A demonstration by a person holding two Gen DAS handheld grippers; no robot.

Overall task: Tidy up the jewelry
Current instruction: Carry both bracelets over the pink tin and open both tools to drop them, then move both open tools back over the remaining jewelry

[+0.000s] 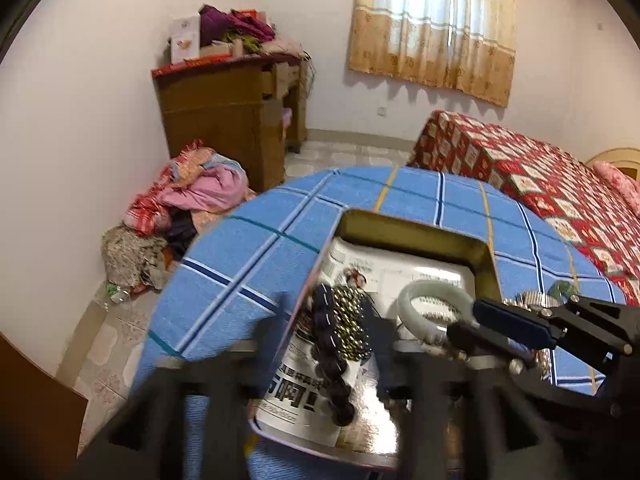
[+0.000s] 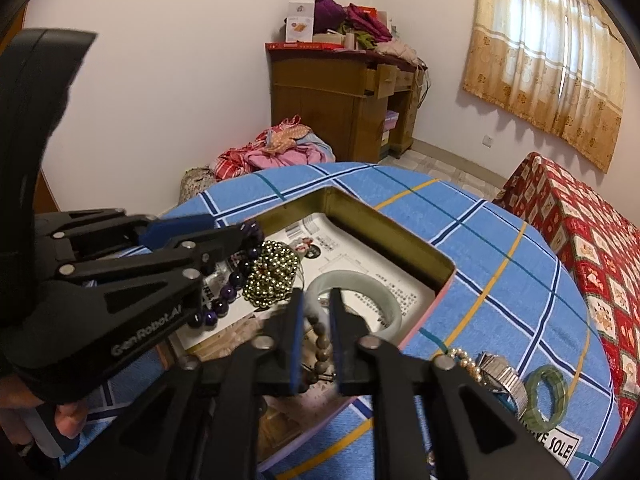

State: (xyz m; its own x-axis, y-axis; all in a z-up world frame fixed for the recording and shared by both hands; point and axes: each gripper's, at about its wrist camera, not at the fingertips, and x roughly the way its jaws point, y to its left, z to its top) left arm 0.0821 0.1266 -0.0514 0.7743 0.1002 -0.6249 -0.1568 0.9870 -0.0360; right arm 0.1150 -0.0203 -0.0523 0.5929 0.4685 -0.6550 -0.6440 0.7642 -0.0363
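1. Left gripper (image 2: 240, 232) reaches in over the near-left wall of the tin box (image 2: 400, 224), tilted down. Its tips sit at the top end of the purple bead bracelet (image 2: 224, 292); the left wrist view shows the fingers spread either side of the strand. Whether it actually grips, I cannot tell.
2. Right gripper (image 2: 316, 320) points into the box, fingers close together around a brown bead strand (image 2: 322, 344); contact unclear.
3. Pale jade bangle (image 2: 384, 296) lies just ahead of the right tips; gold bead cluster (image 2: 272, 276) lies left of it.
4. Right view only: pearl strand (image 2: 464, 360), metal watch (image 2: 504, 376), green bangle (image 2: 548, 398) on the blue checked cloth (image 2: 500, 264), right of the gripper, outside the box.
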